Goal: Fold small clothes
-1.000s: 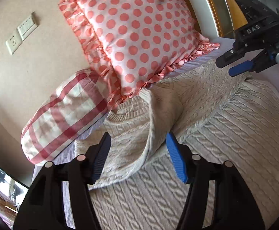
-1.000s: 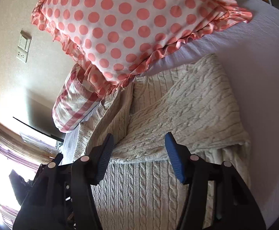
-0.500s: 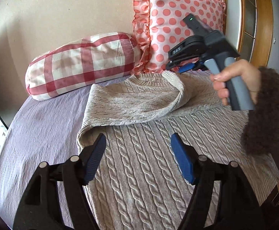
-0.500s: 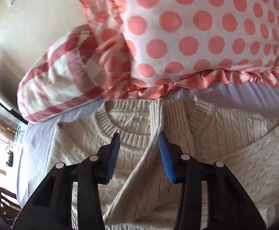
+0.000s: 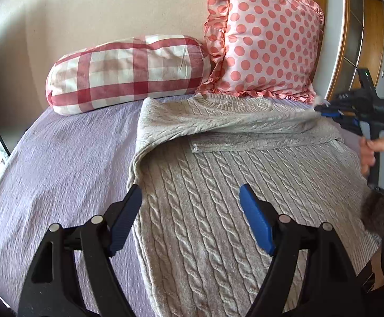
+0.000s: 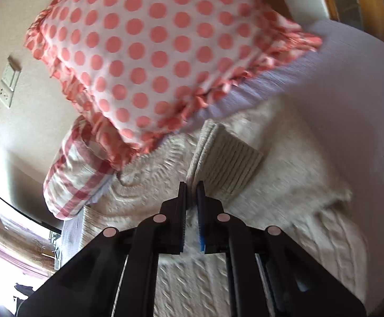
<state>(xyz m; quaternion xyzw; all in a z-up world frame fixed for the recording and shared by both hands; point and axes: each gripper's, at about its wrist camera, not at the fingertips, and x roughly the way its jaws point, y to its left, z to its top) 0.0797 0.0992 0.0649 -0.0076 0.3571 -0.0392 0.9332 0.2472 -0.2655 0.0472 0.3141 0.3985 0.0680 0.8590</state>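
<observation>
Lilac bedspread (image 5: 60, 163): I see it filling the left and lower left of the left wrist view.
Sweater (image 5: 218, 198): grey cable knit, lying flat on the bedspread at centre frame, collar toward the pillows.
Polka-dot pillow (image 5: 265, 42): upper right.
Checked bolster (image 5: 128, 74): just left of it.
Sleeve (image 5: 244, 121): stretched across the chest toward the right edge.
Left gripper (image 5: 190, 200): fingers spread wide, above the sweater body.
Right gripper (image 6: 192, 192): my blue pads pinch the sleeve's ribbed cuff (image 6: 228, 163).
</observation>
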